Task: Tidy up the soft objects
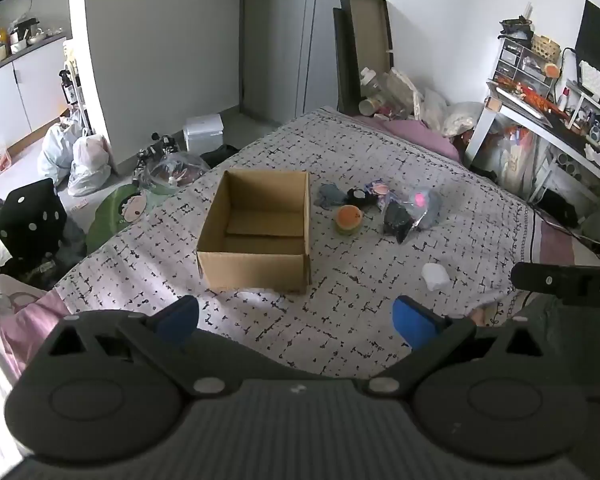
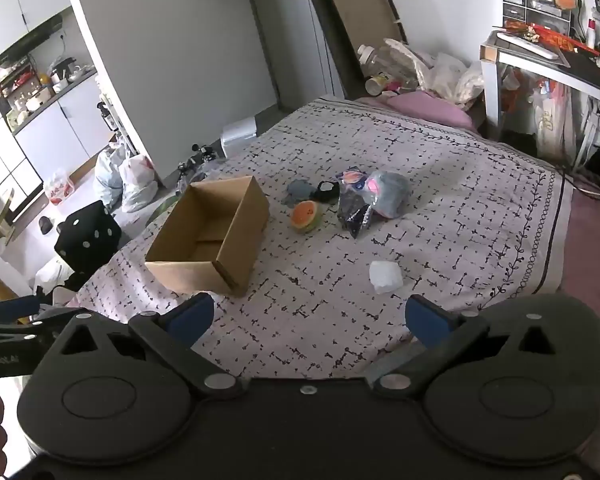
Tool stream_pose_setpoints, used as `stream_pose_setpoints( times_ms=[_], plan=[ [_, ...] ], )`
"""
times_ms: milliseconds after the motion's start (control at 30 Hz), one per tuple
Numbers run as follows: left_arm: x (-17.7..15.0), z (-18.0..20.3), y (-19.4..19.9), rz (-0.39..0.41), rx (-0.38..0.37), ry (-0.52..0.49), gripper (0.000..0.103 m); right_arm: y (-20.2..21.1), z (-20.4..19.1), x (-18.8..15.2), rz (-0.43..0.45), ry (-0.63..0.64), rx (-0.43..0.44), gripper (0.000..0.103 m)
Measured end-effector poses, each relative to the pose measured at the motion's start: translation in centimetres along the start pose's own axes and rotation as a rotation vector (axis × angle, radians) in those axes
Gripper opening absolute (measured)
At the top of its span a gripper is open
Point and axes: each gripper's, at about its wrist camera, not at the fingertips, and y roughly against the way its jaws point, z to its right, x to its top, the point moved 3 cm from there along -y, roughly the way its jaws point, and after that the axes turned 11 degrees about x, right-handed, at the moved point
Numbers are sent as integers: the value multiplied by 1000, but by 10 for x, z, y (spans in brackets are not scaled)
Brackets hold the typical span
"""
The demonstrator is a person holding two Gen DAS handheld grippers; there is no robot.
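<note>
- Left wrist view shows the left gripper (image 1: 296,320) with its blue-padded jaws spread wide and nothing between them, hanging over bare patterned bedspread (image 1: 340,344)
- Right wrist view shows the right gripper (image 2: 308,320) just as wide apart and equally empty, above the near part of the same cover
- Part of the right tool juts in at the right edge of the left view, cut off, its lettering only half readable
- Soft items lie in a cluster past the middle of the bed: an orange round plush (image 2: 306,216), a grey soft lump (image 2: 298,190), a small black piece (image 2: 326,192), and a clear bag with grey and pink stuffing (image 2: 386,194) overlapping a dark crinkled packet (image 2: 352,212); what the bags hold is hard to make out
- White crumpled piece (image 2: 385,276) sits alone, nearer the grippers, well apart from the cluster
- Open cardboard box (image 1: 256,232) stands upright just beside the cluster on its left; its near wall hides part of its floor, the visible part bare
- Box rests near the bed's left edge, with floor clutter beyond
- Wide bare cover lies between grippers and items
</note>
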Motion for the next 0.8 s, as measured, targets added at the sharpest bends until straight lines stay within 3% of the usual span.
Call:
stream_pose_setpoints(
  times_ms=[800],
  plan=[
    [-4, 0, 8, 4, 12, -10, 102, 2, -4, -1, -3, 51, -49, 103]
  ],
)
